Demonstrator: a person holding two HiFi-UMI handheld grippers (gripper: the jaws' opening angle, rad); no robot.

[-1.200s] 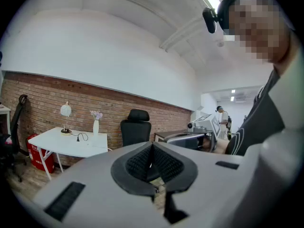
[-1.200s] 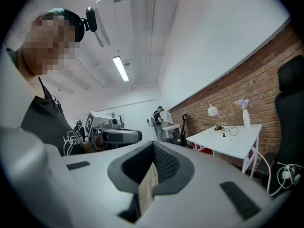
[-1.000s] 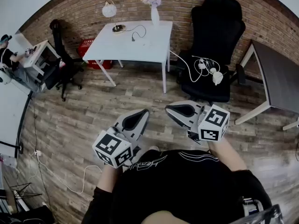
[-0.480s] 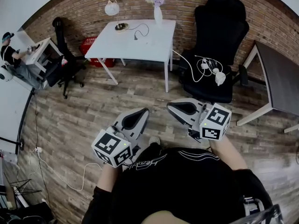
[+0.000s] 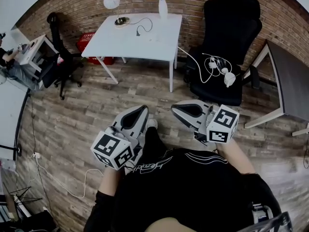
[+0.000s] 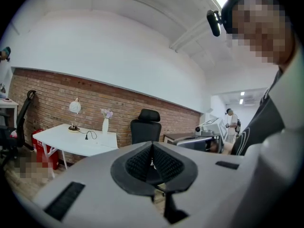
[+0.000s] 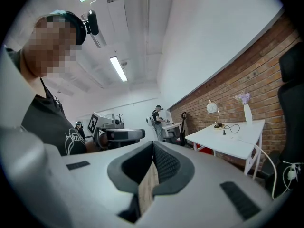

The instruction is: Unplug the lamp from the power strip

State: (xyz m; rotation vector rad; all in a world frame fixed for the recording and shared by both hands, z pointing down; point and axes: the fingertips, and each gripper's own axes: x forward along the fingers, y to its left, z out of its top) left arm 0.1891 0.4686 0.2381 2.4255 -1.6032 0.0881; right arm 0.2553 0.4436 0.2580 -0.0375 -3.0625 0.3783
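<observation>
Left gripper (image 5: 140, 112): jaws pressed together with nothing between them, held low in front of the person's body.
Right gripper (image 5: 179, 111): jaws also together and empty, just beside the left one, tips angled toward it.
Task's thing: the white globe-shaded desk lamp with a round brass base (image 5: 115, 8) stands at the far left corner of the white rectangular table (image 5: 120, 45), well apart from both pairs of jaws, across open floor.
Direction from the jaws: ahead and to the left of the left jaws' line; to the right of the right jaws' line, since that gripper points inward.
Cable: the lamp's thin black cable (image 5: 133, 22) trails from the base toward the table's middle and ends in a small black plug (image 5: 138, 33). Its long axis runs roughly along the table's back edge.
Power strip: not clearly made out. Whether the plug sits in a white strip on the white top cannot be told; a tangle of white cords (image 5: 217, 66) lies on the black office chair (image 5: 227, 28), ahead of the right jaws.
Nearer hand: probably the left — the plug lies on its side.
Coming move: likely a walk up to the table, with the jaws opened before they can take the plug.
</observation>
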